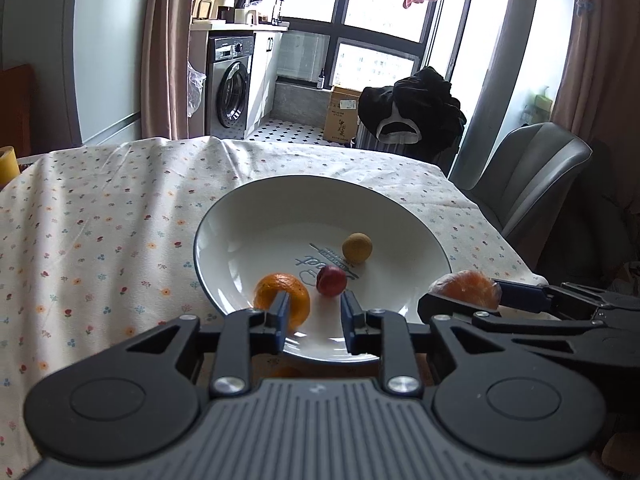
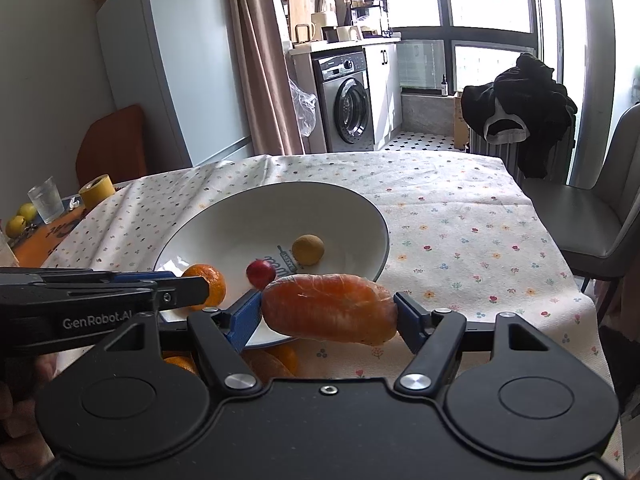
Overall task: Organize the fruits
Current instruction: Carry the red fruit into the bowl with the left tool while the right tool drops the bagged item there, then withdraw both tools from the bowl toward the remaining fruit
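A white plate [image 1: 248, 216] on the flowered tablecloth holds a mandarin [image 1: 276, 294], a small red fruit [image 1: 331, 280] and a round tan fruit [image 1: 357, 248]. My left gripper [image 1: 314, 314] is open over the plate's near rim, with nothing between its fingers. My right gripper [image 2: 328, 312] is shut on a peeled orange [image 2: 330, 307] and holds it above the plate's [image 2: 240, 216] near right rim. From the left wrist view the peeled orange [image 1: 466, 289] shows at the right. More orange pieces [image 2: 276, 360] lie on the cloth under the gripper.
A grey chair [image 1: 528, 176] stands at the table's right side. At the left table edge are a yellow tape roll [image 2: 95, 189], a glass [image 2: 46, 199] and two yellow fruits [image 2: 20, 218]. A washing machine [image 2: 348, 102] and a radiator with dark clothes [image 2: 516, 112] stand beyond.
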`<state>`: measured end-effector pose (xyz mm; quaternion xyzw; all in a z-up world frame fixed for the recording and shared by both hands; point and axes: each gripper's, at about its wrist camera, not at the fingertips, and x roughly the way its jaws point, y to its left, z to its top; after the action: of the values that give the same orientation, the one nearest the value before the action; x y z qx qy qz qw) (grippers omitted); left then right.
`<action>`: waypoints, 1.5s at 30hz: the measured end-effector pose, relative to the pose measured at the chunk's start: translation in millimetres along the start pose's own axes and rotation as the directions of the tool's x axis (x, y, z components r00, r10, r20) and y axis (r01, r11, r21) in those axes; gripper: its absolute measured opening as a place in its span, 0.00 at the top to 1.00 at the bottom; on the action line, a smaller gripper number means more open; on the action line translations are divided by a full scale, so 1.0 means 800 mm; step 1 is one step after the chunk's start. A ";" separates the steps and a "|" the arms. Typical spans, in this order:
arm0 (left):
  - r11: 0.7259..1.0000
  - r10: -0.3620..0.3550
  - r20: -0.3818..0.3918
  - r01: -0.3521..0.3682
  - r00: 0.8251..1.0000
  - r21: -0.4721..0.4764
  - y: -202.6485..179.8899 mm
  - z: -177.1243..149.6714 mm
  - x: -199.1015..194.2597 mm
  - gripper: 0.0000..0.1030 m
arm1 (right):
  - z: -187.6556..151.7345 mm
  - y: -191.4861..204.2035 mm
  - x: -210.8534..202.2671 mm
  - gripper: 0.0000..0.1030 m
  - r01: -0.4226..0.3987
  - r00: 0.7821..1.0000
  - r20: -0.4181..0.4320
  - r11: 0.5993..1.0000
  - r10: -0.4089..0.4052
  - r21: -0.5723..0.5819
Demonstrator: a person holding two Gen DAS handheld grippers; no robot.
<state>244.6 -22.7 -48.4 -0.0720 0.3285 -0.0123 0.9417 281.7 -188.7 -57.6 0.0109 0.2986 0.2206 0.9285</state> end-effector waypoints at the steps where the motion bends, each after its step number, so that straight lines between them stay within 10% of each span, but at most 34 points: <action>1: 1.000 0.005 0.005 -0.005 1.000 -0.005 0.003 0.002 -0.003 0.75 | 0.001 0.001 0.001 0.34 -0.001 1.000 0.001 1.000 0.001 -0.002; 11: 0.997 0.051 0.014 -0.050 0.999 -0.050 0.035 0.003 -0.020 0.69 | 0.015 0.021 0.017 0.34 -0.022 1.000 0.003 0.999 0.022 -0.027; 24: 0.987 0.138 0.048 -0.133 0.989 -0.091 0.057 -0.009 -0.045 0.16 | 0.018 0.028 0.003 0.18 -0.004 0.999 0.036 1.000 0.004 -0.021; 33: 0.986 0.134 0.040 -0.130 0.990 -0.107 0.060 -0.017 -0.058 0.13 | 0.006 0.015 -0.027 0.00 -0.007 0.998 0.068 1.000 0.005 0.021; 45: 0.992 0.103 0.078 -0.096 0.992 -0.086 0.049 -0.028 -0.094 0.05 | -0.009 0.008 -0.062 0.00 -0.012 0.997 0.079 0.999 0.008 0.052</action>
<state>170.7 18.8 -25.1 -0.0944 0.2931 0.0512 0.9500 238.9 -204.3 -35.3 0.0456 0.2674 0.2168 0.9378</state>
